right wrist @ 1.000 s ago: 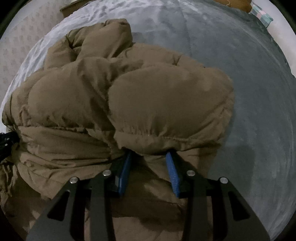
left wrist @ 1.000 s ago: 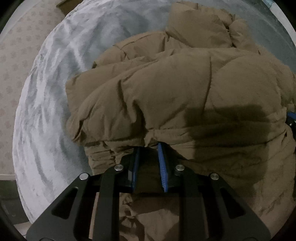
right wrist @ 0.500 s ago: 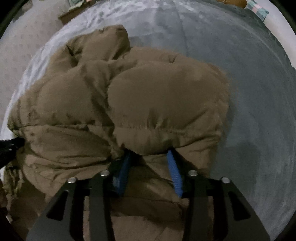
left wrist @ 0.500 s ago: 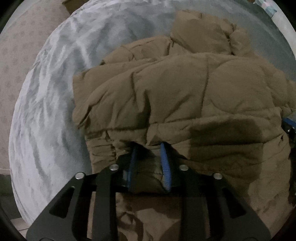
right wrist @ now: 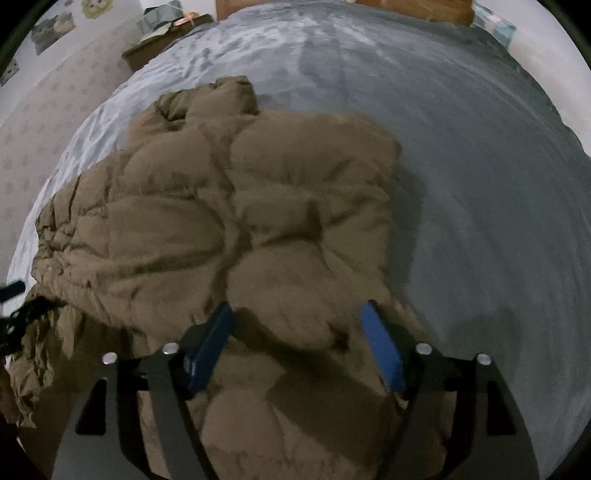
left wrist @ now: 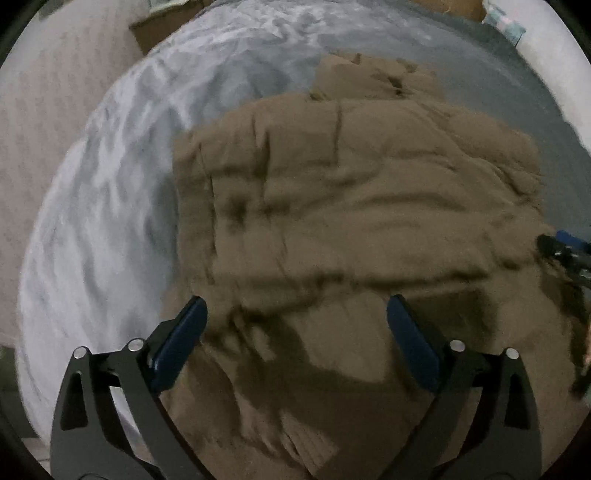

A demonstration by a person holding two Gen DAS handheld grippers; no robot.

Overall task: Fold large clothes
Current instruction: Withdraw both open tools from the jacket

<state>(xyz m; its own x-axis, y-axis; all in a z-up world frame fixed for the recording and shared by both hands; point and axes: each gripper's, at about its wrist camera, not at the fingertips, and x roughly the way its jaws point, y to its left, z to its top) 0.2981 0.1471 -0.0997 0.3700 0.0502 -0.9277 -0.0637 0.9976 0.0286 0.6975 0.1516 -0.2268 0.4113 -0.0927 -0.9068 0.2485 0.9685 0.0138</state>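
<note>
A brown quilted puffer coat [left wrist: 351, 206] lies folded over itself on a grey bedspread [left wrist: 110, 206]. It also fills the right wrist view [right wrist: 229, 221]. My left gripper [left wrist: 295, 310] is open, its blue-padded fingers [left wrist: 181, 339] spread wide just above the coat's near edge, holding nothing. My right gripper [right wrist: 297, 314] is open too, its fingers [right wrist: 380, 347] spread over the coat's near right part. The right gripper's tip shows at the right edge of the left wrist view [left wrist: 561, 251].
The grey bedspread [right wrist: 480, 184] stretches to the right and behind the coat. A wooden headboard [right wrist: 406, 7] and a bedside table with small items [right wrist: 162, 33] stand at the far end. Patterned wallpaper [left wrist: 55, 110] runs along the left.
Both grippers were shut on the coat's folded edge; they have now opened wide and let it go. The coat has dropped flatter onto the bed, and both grippers have pulled back and up.
</note>
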